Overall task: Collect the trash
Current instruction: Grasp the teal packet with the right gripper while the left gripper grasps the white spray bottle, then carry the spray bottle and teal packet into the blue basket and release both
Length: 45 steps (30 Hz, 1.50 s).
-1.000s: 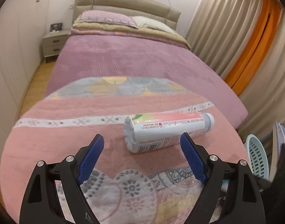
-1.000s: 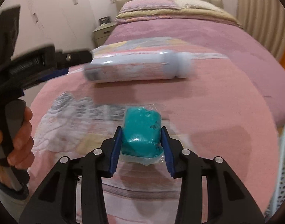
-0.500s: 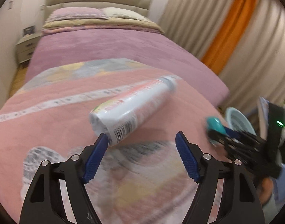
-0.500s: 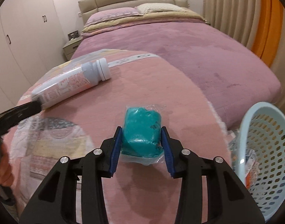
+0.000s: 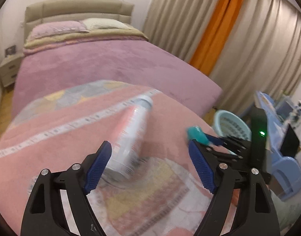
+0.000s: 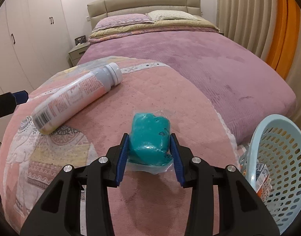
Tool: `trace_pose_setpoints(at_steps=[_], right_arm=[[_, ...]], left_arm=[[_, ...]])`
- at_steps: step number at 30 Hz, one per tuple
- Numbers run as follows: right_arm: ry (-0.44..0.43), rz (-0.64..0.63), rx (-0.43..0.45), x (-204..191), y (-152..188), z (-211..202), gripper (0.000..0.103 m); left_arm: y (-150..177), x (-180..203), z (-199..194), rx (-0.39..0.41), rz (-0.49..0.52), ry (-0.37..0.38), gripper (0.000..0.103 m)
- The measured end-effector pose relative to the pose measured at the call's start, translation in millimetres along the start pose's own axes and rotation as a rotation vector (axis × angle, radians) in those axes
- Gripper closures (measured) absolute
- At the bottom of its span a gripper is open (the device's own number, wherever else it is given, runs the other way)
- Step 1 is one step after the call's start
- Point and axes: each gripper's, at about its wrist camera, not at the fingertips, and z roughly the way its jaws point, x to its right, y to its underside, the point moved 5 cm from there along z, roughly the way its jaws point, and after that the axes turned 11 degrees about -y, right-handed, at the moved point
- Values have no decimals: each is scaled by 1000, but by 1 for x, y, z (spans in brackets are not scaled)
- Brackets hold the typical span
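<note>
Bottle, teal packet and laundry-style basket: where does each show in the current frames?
bottle (image 6: 75,96), right wrist view, on the middle of its printed label.
teal packet (image 6: 149,135), right wrist view, on the teal mass between the right tool's pads.
basket (image 6: 276,153), right wrist view, on its perforated inner wall.

One bottle (image 6: 77,98), one teal packet (image 6: 149,137), one basket (image 6: 278,153), two pillows (image 6: 123,20), one nightstand (image 6: 77,54)

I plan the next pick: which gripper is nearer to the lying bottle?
Left. The open left gripper is right at the bottle, its base between the fingers. The right gripper, holding the teal packet, is off to its side.
</note>
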Motion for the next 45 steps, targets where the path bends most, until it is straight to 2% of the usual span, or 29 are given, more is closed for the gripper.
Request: trace_pose_setpoints(at_steps=[4, 12, 18, 20, 25, 30, 38, 45], right_arm=[[-5, 0, 8, 0, -2, -2, 65], [-32, 6, 24, 2, 0, -6, 65], [-59, 26, 33, 4, 0, -12, 65], [-83, 47, 34, 6, 1, -16, 65], [-89, 64, 44, 15, 2, -29, 65], [-84, 85, 80, 27, 1, -49, 65], [-37, 167, 138, 71, 4, -94, 65], [45, 301, 156, 133, 23, -131, 65]], left_arm=[[-9, -7, 21, -50, -32, -16, 24], [-8, -8, 76, -187, -27, -111, 26], [-3, -1, 91, -223, -3, -164, 36], [-2, 1, 91, -231, -9, -156, 47], [-4, 15, 88, -205, 4, -167, 53], [-10, 44, 73, -145, 10, -120, 56], [-23, 120, 46, -43, 60, -22, 56], [-37, 199, 27, 20, 133, 89, 56]])
